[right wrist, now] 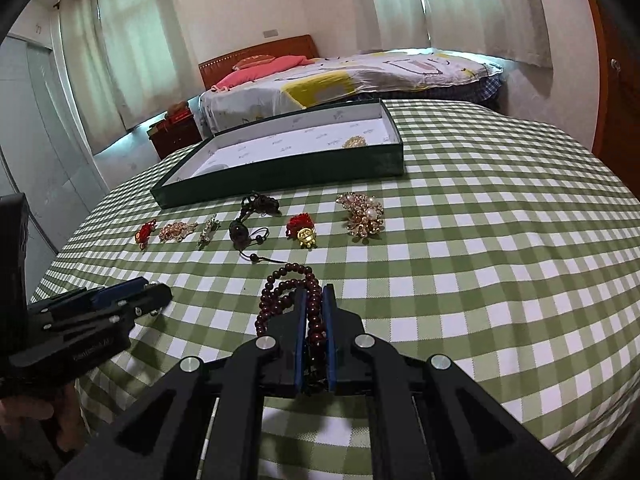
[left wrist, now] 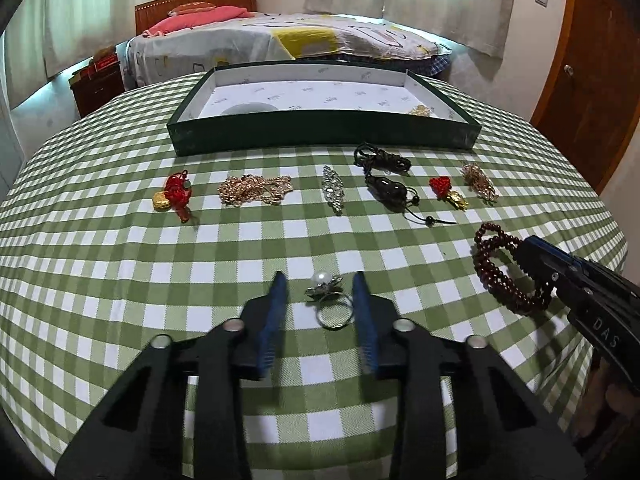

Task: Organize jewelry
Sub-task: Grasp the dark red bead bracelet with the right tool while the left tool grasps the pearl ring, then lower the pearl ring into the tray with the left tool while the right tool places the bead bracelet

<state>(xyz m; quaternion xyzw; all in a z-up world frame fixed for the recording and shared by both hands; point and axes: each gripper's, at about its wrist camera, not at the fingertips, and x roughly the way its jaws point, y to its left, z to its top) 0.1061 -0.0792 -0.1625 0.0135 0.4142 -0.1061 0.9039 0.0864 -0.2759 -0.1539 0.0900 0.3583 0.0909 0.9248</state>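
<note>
Altogether one ring (left wrist: 330, 300), one bead bracelet (right wrist: 298, 300).

**Layout of items on the table**

A tray (left wrist: 320, 136) is placed toward the far edge of the table (left wrist: 120, 280); a brooch (left wrist: 420, 111) is contained in its right near corner. A row of pieces is laid along the tray's near side. A ring (left wrist: 330, 300) is positioned near the front edge, between the fingers (left wrist: 278, 292) of the left gripper (left wrist: 320, 286). A bead bracelet (right wrist: 288, 292) is located to the ring's right, within the right gripper (right wrist: 314, 296).
</note>
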